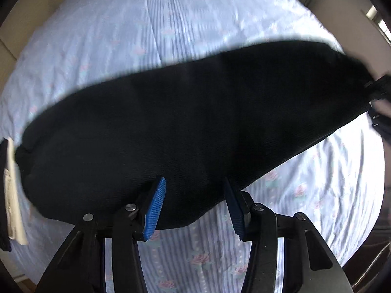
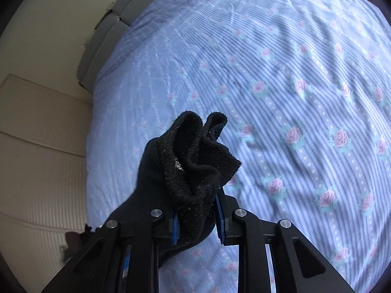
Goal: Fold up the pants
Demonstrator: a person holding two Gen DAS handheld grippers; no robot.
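Note:
The black pants [image 1: 185, 127] stretch across the left wrist view from lower left to upper right, above the bed. My left gripper [image 1: 195, 195] is open, its blue pads [image 1: 155, 212] apart at the pants' near edge with nothing between them. My right gripper [image 2: 198, 217] is shut on a bunched ribbed end of the pants [image 2: 195, 161] and holds it above the bed. The right gripper also shows blurred at the right edge of the left wrist view [image 1: 378, 102], at the pants' far end.
The bed sheet [image 2: 293, 97] is light blue with stripes and pink roses. A grey headboard [image 2: 110, 36] and cream wall [image 2: 41, 122] lie to the left. A white tag [image 1: 12, 195] hangs at the left edge of the left wrist view.

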